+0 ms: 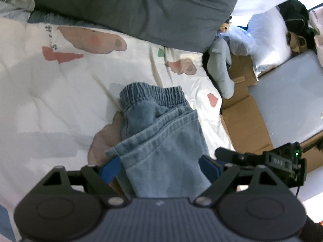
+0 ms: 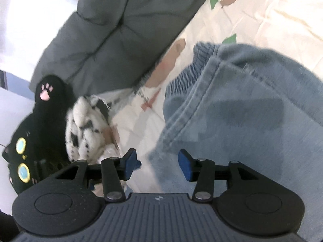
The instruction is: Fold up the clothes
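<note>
White bedsheet [image 1: 50,92] with pink, red and green prints fills most of both views, wrinkled, edges cut off by the fisheye rim. Gray pillow [image 1: 141,10] lies on it beyond the jeans, top cropped in both views. Jeans [image 1: 161,125], light blue denim with elastic waistband, sit bunched and partly folded on the sheet, between the pillow and the cameras; lower legs hidden under the gripper bodies, so full extent unclear. Left wrist view: gray flat panel [image 1: 286,100] and brown cardboard [image 1: 246,121] off the sheet's edge on the far side of the jeans from the prints, panel cut off at the frame; pale gray soft item [image 1: 222,68] beside the cardboard, hard to identify; white bags [image 1: 266,38] and dark clutter past that, blurred. Right wrist view: black cat plush [image 2: 40,121] with pink paw and round blue eyes, partly cropped, next to a white-and-black fuzzy item [image 2: 84,129], both near the pillow's end away from the jeans. Left gripper [image 1: 159,167] has its blue pads spread wide with a thick denim fold filling the gap and touching both pads, so it grips the jeans. Right gripper [image 2: 158,165] has pads apart, nothing pinched, hanging over the jeans' edge; contact with the cloth can't be made out. In the left view its black body with a green light shows beside the jeans, partly hidden.
</note>
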